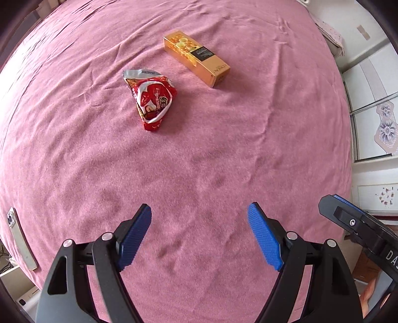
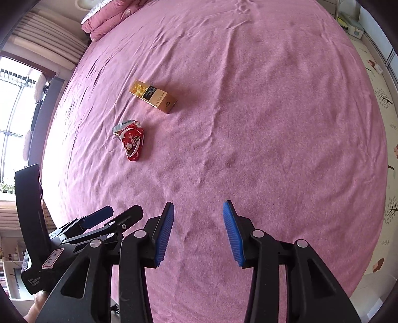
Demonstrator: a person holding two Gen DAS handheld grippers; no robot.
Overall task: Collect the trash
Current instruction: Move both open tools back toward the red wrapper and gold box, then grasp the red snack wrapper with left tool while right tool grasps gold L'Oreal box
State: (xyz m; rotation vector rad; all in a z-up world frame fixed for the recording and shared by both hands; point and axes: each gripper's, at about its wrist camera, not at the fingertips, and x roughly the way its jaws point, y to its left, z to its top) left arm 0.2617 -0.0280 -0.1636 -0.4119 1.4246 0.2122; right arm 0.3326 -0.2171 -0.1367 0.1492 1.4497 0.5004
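A crumpled red and silver snack wrapper point(image 1: 151, 99) lies on the pink bedspread point(image 1: 223, 154), ahead and left of my left gripper point(image 1: 200, 211). A gold carton point(image 1: 196, 57) lies just beyond it to the right. Both also show in the right wrist view: the wrapper point(image 2: 131, 142) and the carton point(image 2: 153, 98), far ahead and left of my right gripper point(image 2: 198, 207). Both grippers are open and empty, hovering over the near part of the bed. The right gripper shows at the left view's right edge point(image 1: 348, 213); the left gripper shows at the right view's lower left point(image 2: 109, 218).
A silver phone point(image 1: 20, 238) lies at the bed's left edge. A folded pink quilt point(image 2: 112, 17) sits at the far end. White cabinets point(image 1: 373, 119) stand to the right of the bed, a window point(image 2: 15, 119) to the left.
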